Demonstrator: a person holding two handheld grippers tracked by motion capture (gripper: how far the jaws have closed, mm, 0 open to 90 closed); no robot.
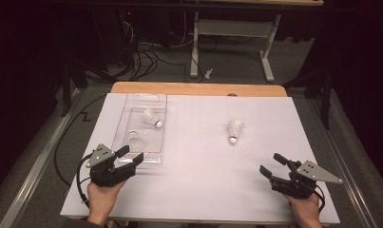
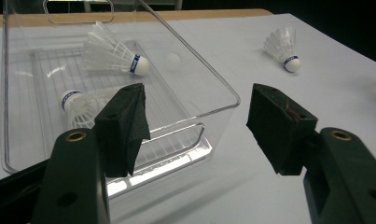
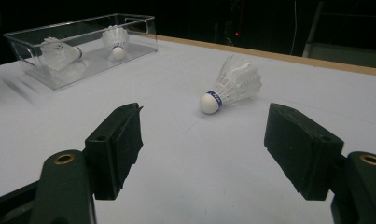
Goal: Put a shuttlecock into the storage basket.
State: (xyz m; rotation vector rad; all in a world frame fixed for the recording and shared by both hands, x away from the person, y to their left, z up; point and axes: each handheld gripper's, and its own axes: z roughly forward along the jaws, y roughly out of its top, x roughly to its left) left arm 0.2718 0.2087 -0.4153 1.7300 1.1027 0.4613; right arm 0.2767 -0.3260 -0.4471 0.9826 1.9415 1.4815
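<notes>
2 tools (image 1: 129, 156) (image 1: 272, 165) open; 3 shuttlecocks (image 1: 234, 129), 2 in bin (image 1: 132, 102).

Left hand (image 1: 101, 197) entering from the bottom edge of the high view, wrist straight, fist wrapped round the body of the left gripper (image 1: 130, 157), which lies low and nearly level with its grey three-cornered plate on top and its cable looping off to the outer side. Jaws of that gripper spread wide with nothing between the pads (image 2: 125, 126) (plain in the left gripper view). Right hand (image 1: 305, 206) likewise up from the bottom edge, right gripper (image 1: 271, 165) angled inward and forward, jaws wide apart and bare.
</notes>
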